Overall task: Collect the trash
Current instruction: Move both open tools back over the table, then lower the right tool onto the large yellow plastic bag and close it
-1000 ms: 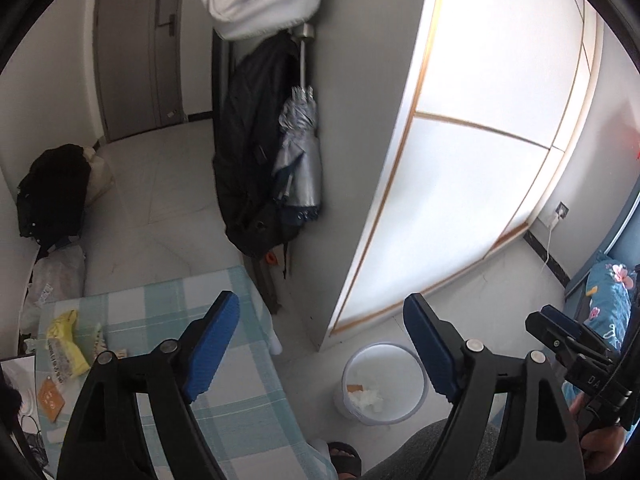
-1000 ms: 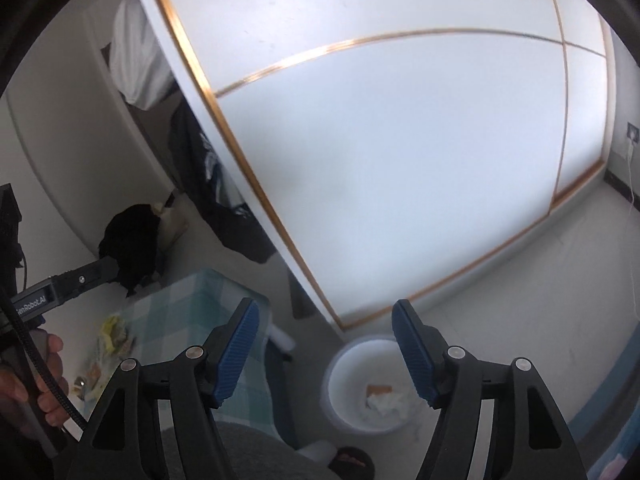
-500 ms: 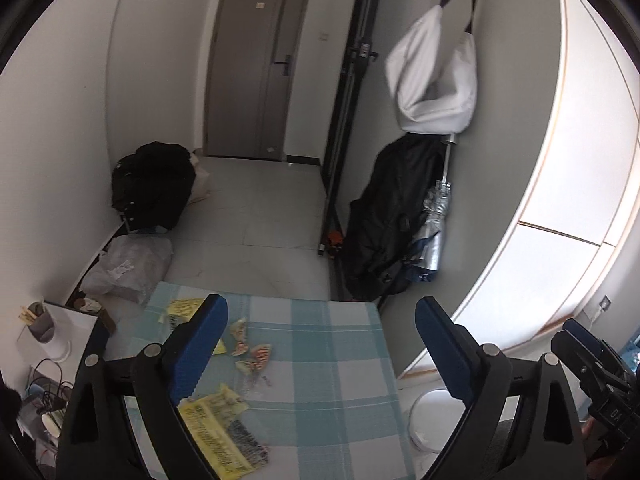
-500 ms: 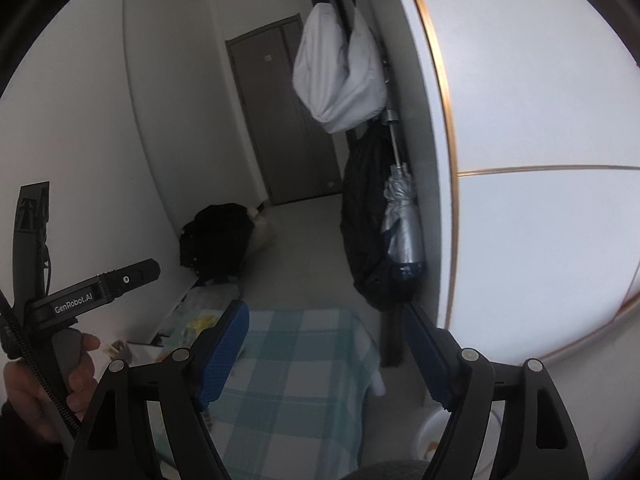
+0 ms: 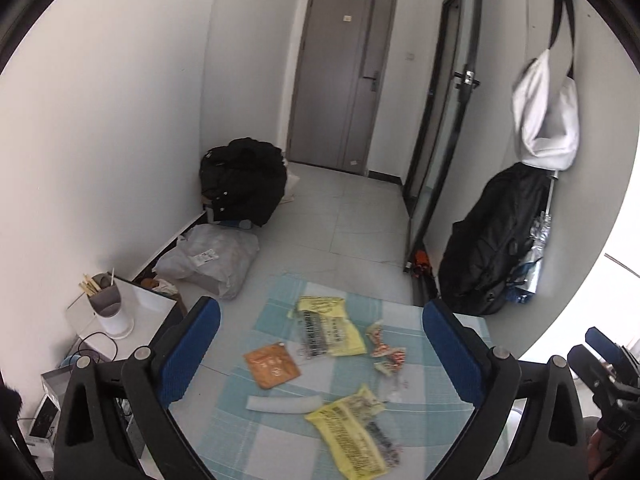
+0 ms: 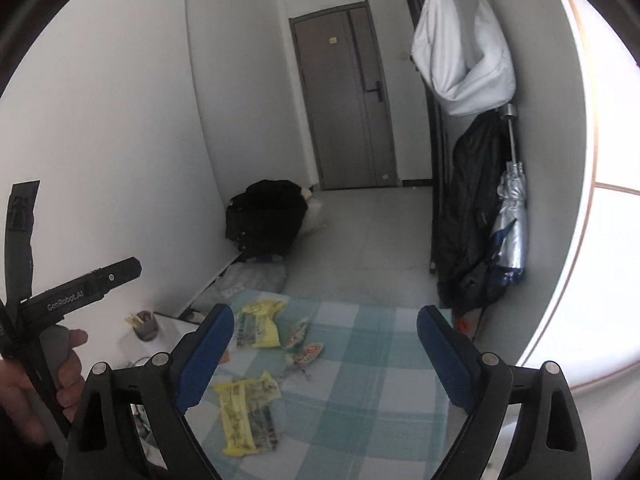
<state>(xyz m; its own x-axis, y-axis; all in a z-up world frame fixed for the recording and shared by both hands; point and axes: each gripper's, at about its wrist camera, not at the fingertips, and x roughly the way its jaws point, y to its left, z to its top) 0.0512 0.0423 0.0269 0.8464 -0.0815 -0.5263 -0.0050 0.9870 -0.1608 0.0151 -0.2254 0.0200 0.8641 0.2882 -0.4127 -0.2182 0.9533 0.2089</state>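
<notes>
I am looking down over a small table [image 5: 432, 420] covered in a soft cloth of pale teal and white checks. My left gripper [image 5: 320, 354] hangs above it with its blue-padded jaws spread wide, having just been opening, and nothing lies between them. My right gripper [image 6: 325, 354] is the same: jaws released, just opened further, empty.

The trash lies loose on the cloth. In the left wrist view a crinkled yellow wrapper [image 5: 352, 440] with black print sits nearest me, and a second yellow wrapper [image 5: 330, 326] lies farther back. Between them are a flat orange packet [image 5: 272, 365], square and glossy, and a white strip [image 5: 284, 404], long and slightly curved; I cannot tell whether it is paper or plastic. To the right are small red-and-white patterned wrappers [image 5: 388, 354], torn and curled.

Left of the table a white stand [image 5: 150, 300] carries a grey cup in a white holder [image 5: 108, 306], with pale sticks, perhaps chopsticks, standing in it. On the tiled floor beyond, a bulging grey plastic bag [image 5: 210, 260] bearing a label rests against the wall, its contents hidden, and behind it a black bag [image 5: 242, 182], soft and slumped.

On the right wall a white fabric bag [image 6: 464, 52] hangs limp, above a dark jacket [image 6: 468, 216] and a folded silver umbrella [image 6: 510, 224]. A grey door [image 5: 340, 80] closes off the far end.
</notes>
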